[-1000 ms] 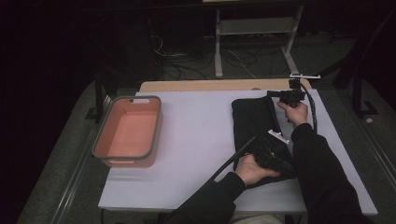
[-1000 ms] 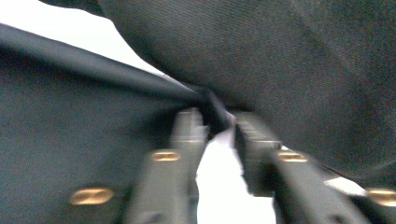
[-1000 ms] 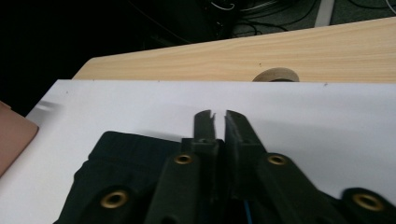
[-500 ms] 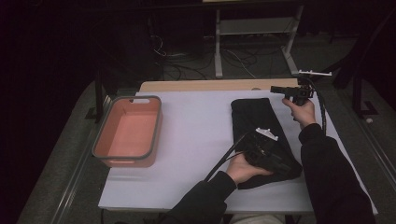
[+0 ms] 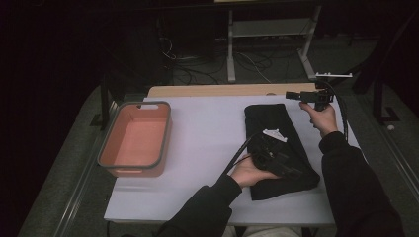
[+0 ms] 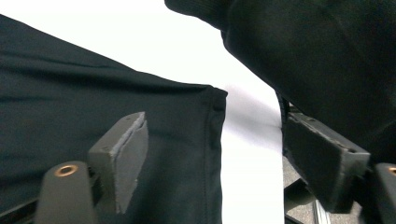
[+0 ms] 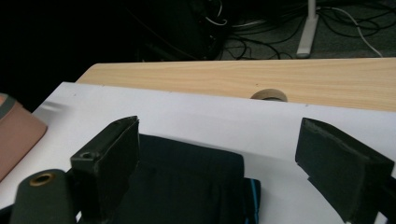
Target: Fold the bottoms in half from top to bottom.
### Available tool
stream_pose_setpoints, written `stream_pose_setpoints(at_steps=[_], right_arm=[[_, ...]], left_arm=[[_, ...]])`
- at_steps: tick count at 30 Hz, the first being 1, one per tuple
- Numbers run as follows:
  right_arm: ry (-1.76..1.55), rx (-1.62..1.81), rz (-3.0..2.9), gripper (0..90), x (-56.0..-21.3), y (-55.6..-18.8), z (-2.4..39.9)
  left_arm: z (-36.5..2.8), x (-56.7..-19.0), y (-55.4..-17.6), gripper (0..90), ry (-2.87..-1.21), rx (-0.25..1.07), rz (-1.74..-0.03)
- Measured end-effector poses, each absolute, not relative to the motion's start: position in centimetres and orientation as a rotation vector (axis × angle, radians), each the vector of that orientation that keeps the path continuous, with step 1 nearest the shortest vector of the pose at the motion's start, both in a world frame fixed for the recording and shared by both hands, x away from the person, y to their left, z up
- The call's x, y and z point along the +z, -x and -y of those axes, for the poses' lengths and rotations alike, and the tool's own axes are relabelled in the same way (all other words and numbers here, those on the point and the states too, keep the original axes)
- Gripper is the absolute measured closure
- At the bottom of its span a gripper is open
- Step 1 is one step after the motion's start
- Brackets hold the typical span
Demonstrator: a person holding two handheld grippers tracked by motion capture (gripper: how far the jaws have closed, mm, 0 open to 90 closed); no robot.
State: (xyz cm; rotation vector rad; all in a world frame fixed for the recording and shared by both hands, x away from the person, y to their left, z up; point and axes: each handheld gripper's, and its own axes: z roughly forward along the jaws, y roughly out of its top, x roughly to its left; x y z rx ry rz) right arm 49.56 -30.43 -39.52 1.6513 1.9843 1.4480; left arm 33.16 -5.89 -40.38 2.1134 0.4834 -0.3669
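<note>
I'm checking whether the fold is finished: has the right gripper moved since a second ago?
Yes. The right gripper has lifted off the black cloth toward the table's wooden far edge, its jaws just opened, nothing between them.

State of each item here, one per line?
Black garment: folded into a long strip, flat on the table.
Bin: upright, empty.
Left gripper: jaws just opened, over the garment's near end, gripping nothing.
Right gripper: jaws just opened, above the far end, gripping nothing.

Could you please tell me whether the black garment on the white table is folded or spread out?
Folded: the black fabric garment lies as a narrow strip with straight edges, and the right gripper view shows stacked layers at its end.
</note>
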Motion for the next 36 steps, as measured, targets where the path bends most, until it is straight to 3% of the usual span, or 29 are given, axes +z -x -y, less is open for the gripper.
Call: stream_pose_setpoints(at_steps=[5, 13, 36], right_arm=[[-1.621, 1.419, -2.028, 3.4, -39.0, -49.2, 30.1], [-1.594, 1.403, -2.070, 0.0, -38.5, -48.8, 29.6], [-1.565, 1.410, -2.128, 0.0, -38.0, -48.4, 29.5]], left_arm=[[5.3, -39.8, -33.5, 14.4, -2.115, -0.335, -0.481], [4.6, -38.9, -34.6, 0.0, -2.167, -0.279, -0.518], [1.9, -36.7, -38.4, 0.0, -2.163, -0.194, -0.581]])
